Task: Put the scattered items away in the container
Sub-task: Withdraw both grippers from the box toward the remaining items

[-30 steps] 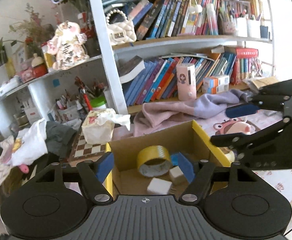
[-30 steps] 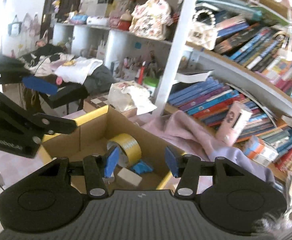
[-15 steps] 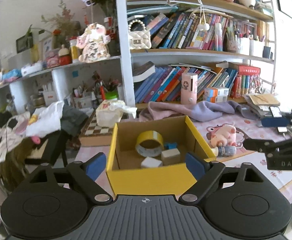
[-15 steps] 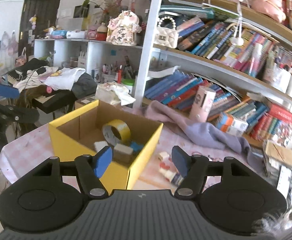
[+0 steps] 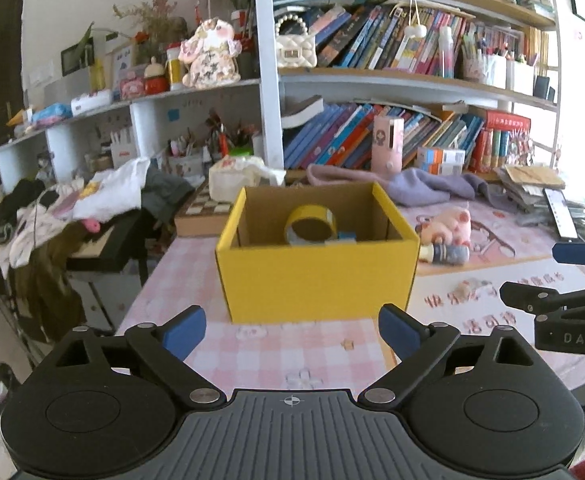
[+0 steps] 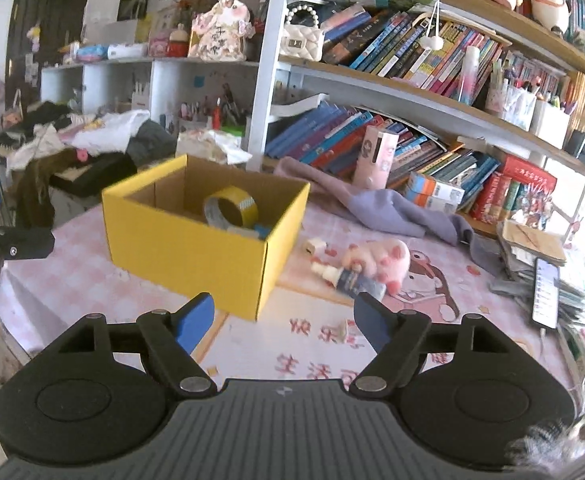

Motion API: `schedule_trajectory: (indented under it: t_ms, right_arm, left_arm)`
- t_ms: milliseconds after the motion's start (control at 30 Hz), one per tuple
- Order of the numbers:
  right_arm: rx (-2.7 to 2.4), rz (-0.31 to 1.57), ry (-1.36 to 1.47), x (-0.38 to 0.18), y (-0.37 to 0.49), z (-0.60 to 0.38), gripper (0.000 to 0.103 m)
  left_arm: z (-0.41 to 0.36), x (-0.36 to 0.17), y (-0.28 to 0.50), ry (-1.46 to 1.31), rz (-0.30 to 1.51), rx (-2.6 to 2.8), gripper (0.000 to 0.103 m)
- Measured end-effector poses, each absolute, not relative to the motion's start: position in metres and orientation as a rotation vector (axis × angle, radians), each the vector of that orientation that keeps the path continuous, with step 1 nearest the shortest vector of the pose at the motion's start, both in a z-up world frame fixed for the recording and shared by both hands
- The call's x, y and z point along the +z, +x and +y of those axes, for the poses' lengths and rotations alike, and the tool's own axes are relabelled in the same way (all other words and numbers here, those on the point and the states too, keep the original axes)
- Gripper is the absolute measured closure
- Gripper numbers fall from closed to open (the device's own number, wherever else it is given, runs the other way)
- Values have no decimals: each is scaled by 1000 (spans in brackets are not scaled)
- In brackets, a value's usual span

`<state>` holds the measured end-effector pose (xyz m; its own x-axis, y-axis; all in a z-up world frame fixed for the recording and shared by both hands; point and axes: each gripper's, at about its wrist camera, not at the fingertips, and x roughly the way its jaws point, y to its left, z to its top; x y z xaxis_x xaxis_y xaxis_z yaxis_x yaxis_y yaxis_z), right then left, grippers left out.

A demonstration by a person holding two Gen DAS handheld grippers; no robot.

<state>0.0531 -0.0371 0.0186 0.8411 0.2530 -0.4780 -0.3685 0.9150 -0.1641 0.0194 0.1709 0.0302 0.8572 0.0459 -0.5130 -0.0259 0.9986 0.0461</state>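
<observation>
Both grippers empty, more clutter left outside the box

Left gripper (image 5: 292, 330) and right gripper (image 6: 282, 318) are opening on nothing. Yellow box (image 6: 196, 240) sits mid-frame; the small bottle (image 6: 348, 278) right of it could roll if nudged.

There was one yellow box (image 5: 316, 276) in the middle of the frame. Inside it sat one roll of yellow tape (image 5: 310, 226) and one small blue thing (image 5: 346, 236). To the right of the box lay one pink pig toy (image 6: 380, 258), one little bottle (image 6: 348, 278) and one tiny white block (image 6: 315, 246). One purple cloth (image 6: 388, 210) lay behind them, and one phone (image 6: 546, 292) lay at the right edge. There were two hand-held grippers, and neither one held anything.
</observation>
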Motion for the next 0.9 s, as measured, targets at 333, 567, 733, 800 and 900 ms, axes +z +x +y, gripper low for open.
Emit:
schedule_trajectory:
  t_ms: [333,567,733,800,900]
  right_arm:
    - [338,551,-267,0,36,-41,24]
    - [300,613,-257,-4,31,-53,24]
    - [266,644,-251,-8,29,-66,24]
    - [250,647,-250,-9,28,-71,24]
    - [219,656,-236,-12,30,-81,24]
  left_arm:
    - [154,9,13,47,614,-24,6]
    - [138,-2,15,40,667,-91,6]
    - [125,-7,19,50,688,-143,6]
    - [120,-10,22,50,694,-164,6]
    - [111,-15,27,63,711,-203,6]
